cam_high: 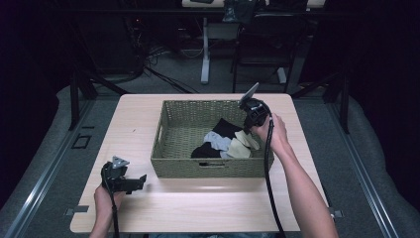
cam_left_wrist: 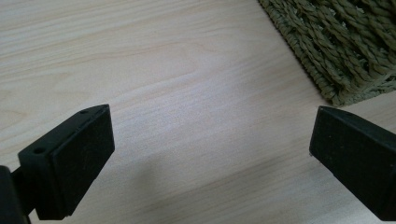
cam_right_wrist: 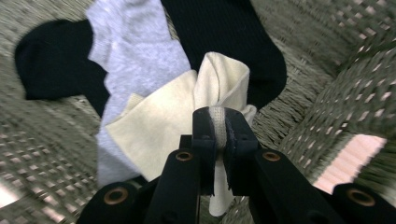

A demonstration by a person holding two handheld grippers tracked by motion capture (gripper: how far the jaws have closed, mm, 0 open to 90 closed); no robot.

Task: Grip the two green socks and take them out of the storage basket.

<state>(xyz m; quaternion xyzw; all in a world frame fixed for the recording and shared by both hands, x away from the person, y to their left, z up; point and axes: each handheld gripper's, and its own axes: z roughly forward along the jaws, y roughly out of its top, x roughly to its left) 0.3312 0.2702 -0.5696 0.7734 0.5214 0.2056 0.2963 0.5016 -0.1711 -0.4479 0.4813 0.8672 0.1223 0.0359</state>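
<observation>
A woven basket (cam_high: 173, 166) stands mid-table and holds a cream sock (cam_high: 241, 145), a grey sock (cam_high: 217, 140) and black socks (cam_high: 225, 128). My right gripper (cam_high: 246, 129) reaches into the basket's right side. In the right gripper view it (cam_right_wrist: 217, 123) is shut on a fold of the cream sock (cam_right_wrist: 159, 128), which lies over the grey sock (cam_right_wrist: 135, 51) and a black sock (cam_right_wrist: 224, 37). My left gripper (cam_high: 142, 179) rests on the table at the front left, open, with bare wood between its jaws (cam_left_wrist: 210, 154) and the basket's corner (cam_left_wrist: 341, 46) just ahead.
The light wooden table (cam_high: 208, 203) has room in front of the basket and along its left side. Beyond the table's far edge are a desk leg (cam_high: 205, 49) and a dark chair (cam_high: 262, 44) on the floor.
</observation>
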